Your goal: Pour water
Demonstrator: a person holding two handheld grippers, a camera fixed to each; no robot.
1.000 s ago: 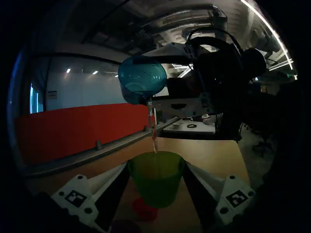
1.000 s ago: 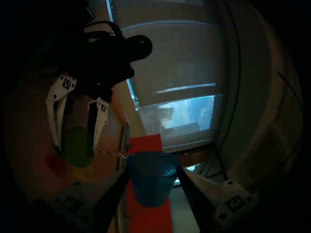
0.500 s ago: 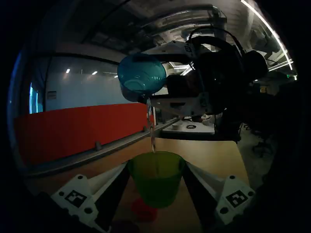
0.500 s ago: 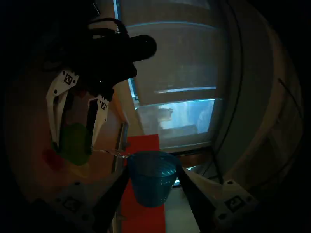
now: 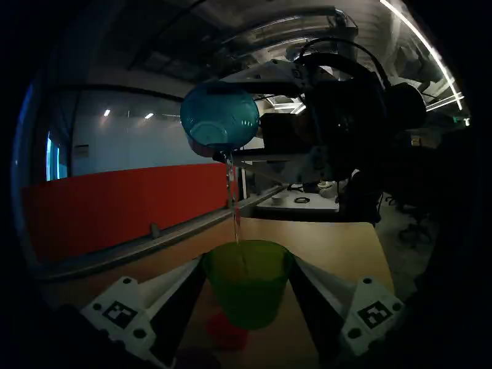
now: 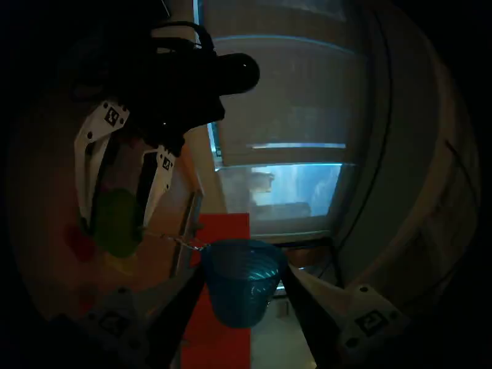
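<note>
At 12 o'clock above the green cup (image 5: 248,286) clamped by the left gripper (image 5: 248,270), the blue cup (image 5: 219,117) clamped by the right gripper (image 6: 243,277) tips further.

The left gripper view sits close behind the green cup (image 5: 248,283), level, facing the red panel (image 5: 123,203). The right gripper view, rolled sideways, looks from above that cup. Both show it and the blue cup (image 5: 220,120).
</note>
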